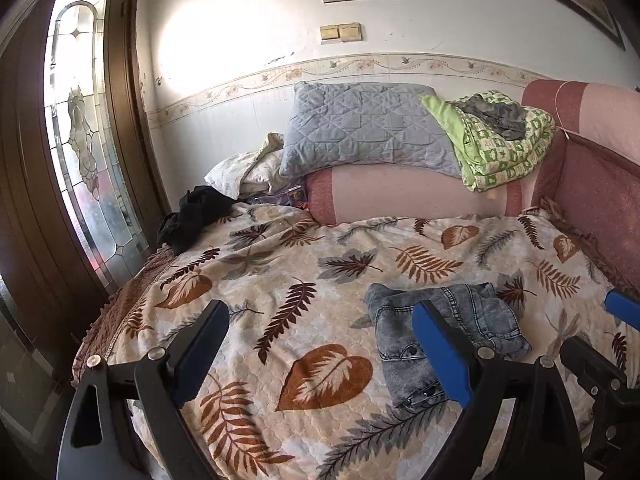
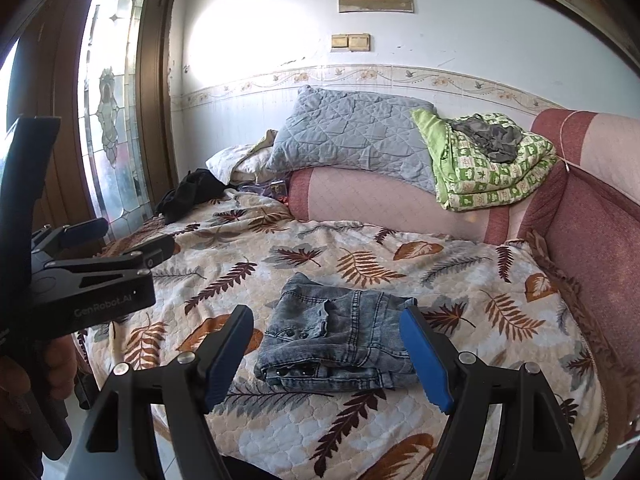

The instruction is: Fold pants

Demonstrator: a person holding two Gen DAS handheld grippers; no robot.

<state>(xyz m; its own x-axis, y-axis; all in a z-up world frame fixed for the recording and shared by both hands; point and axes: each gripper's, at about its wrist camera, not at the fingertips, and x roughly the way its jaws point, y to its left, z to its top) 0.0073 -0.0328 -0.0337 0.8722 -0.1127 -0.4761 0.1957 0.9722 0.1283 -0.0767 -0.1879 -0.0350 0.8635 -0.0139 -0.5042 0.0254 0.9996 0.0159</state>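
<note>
Grey-blue denim pants (image 2: 340,340) lie folded into a compact bundle on the leaf-patterned bedspread (image 2: 500,280); they also show in the left wrist view (image 1: 472,320). My right gripper (image 2: 324,328) is open and empty, its blue-padded fingers spread on either side of the bundle, above and short of it. My left gripper (image 1: 320,316) is open and empty over the bedspread (image 1: 280,280), to the left of the pants. The left gripper also shows at the left edge of the right wrist view (image 2: 132,236), and the right gripper at the right edge of the left wrist view (image 1: 600,324).
A grey quilted pillow (image 2: 352,136) and a folded green blanket (image 2: 492,172) rest on a pink bolster (image 2: 380,204) against the wall. A black garment (image 2: 188,194) lies at the bed's far left. A glass-panelled door (image 2: 108,120) stands left. A pink padded side (image 2: 600,220) bounds the right.
</note>
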